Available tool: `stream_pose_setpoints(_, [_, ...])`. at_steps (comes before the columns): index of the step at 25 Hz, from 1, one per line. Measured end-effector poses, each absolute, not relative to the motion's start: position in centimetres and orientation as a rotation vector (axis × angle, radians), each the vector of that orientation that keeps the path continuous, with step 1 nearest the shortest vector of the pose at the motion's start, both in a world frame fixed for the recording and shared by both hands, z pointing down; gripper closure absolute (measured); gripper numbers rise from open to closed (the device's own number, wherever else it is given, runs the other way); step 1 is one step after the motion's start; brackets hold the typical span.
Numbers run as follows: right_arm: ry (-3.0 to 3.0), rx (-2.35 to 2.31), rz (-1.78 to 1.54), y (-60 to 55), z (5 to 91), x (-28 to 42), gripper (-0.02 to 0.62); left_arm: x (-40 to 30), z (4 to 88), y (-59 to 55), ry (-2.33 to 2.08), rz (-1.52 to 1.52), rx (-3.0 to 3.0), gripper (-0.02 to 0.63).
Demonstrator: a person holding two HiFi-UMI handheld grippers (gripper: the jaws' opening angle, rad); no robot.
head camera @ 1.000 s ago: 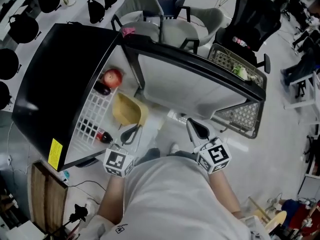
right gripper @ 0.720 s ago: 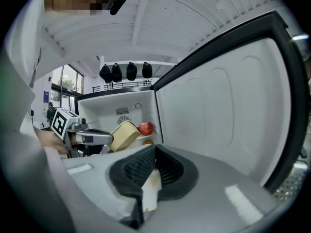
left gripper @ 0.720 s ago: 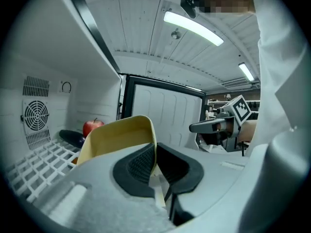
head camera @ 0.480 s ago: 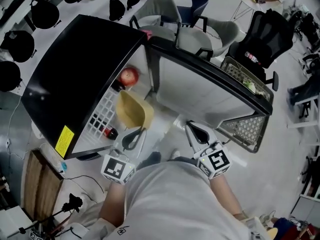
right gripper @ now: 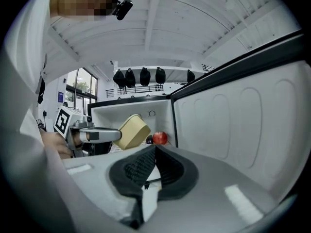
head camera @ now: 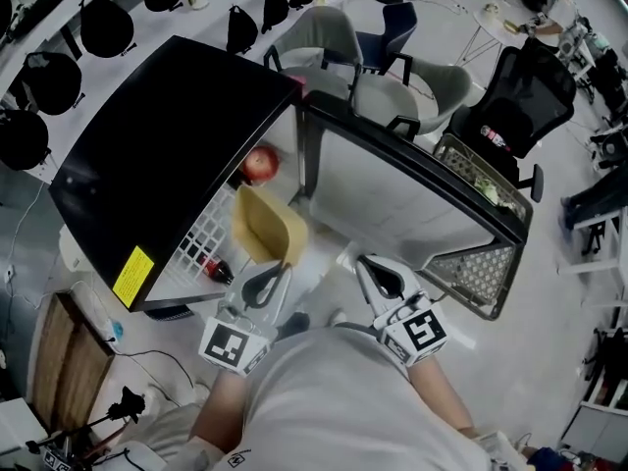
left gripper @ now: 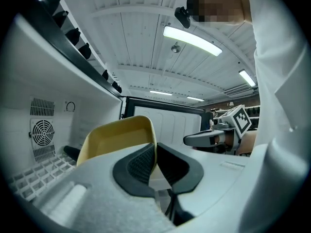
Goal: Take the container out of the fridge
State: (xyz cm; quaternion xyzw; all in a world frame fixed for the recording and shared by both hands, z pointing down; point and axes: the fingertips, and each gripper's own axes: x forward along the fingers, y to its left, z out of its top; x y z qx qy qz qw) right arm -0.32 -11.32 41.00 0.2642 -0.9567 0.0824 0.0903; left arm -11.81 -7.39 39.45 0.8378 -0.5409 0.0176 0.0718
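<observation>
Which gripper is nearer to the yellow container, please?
Left. The left gripper is clamped on the yellow container by its rim, at the fridge opening. The right gripper is shut and empty, apart from it, beside the open door.

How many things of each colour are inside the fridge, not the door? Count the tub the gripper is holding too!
Yellow: 1, the container, pinched by the left gripper
Red: 1, the apple
Dark: 2, the bottle with a red label and the dark thing beside the apple, too small to name
Total: 4
</observation>
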Motion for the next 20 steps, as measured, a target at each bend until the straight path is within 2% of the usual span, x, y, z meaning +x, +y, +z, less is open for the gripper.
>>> stream_pose_setpoints(20, [-2.816,0.722,0.164,-10.68,41.4,-0.77,0.595,-11.82,39.7,-7.74,-1.638,0.057,2.534,0.583])
